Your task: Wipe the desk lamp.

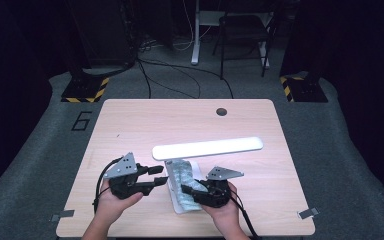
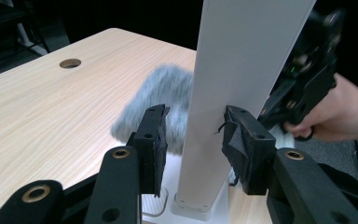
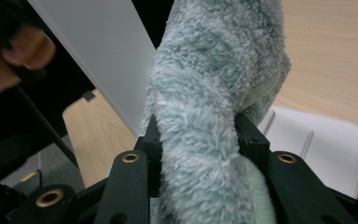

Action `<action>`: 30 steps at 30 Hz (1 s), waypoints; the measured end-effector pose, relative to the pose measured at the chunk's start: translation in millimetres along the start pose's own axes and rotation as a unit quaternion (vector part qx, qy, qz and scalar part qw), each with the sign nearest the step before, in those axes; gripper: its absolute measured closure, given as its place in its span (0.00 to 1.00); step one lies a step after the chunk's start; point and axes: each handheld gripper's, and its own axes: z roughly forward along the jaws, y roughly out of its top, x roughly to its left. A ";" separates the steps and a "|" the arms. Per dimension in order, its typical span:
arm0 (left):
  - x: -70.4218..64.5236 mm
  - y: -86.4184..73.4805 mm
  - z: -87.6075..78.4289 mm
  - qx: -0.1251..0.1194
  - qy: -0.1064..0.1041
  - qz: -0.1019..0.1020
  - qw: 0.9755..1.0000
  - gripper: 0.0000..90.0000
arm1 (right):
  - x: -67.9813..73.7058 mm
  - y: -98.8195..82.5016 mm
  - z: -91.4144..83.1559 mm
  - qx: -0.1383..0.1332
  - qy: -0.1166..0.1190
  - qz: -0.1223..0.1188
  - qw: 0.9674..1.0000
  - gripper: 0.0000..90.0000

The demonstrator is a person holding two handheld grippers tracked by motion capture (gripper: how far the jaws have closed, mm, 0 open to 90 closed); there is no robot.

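On the left of the high view, the left gripper (image 1: 159,175) reaches in sideways toward the white desk lamp's upright stem (image 2: 223,107). In the left gripper view its two black jaws stand one on each side of that flat white stem, and the padded fingertips (image 2: 151,140) seem pressed against its faces, so this gripper has closed on the stem as far as the stem allows and looks to be steadying the lamp.

Just past those jaws, on the far side of the stem, hangs the fluffy pale blue-grey cleaning cloth (image 2: 161,100). Above both grippers, the lamp's long white light bar (image 1: 207,147) runs level, and its flat white base plate (image 3: 321,140) lies on the light wooden table (image 1: 145,120) beneath them.

To the right, the right gripper (image 1: 189,191) has its jaws closed partway on a thick fold of the cloth (image 3: 205,116), which bulges up between them and rests against the stem.

As a judgement, the wiping of the lamp is under way: lamp secured, cloth gripped and at the stem. How much surface is already cleaned cannot be told. The light bar and base seem left to do.
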 end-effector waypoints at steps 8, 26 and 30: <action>0.3 -0.1 -0.3 0.000 -0.001 -0.001 1.000 0.66 | 15.2 25.3 -15.4 -0.029 0.016 -0.016 0.999 0.71; -0.3 -0.1 -0.1 0.001 0.003 0.002 1.000 0.66 | -5.1 -23.1 16.4 0.047 -0.031 -0.040 0.998 0.71; -0.8 -0.1 0.3 -0.001 0.005 0.002 1.000 0.66 | -9.0 -35.7 25.9 0.079 -0.052 -0.051 0.994 0.71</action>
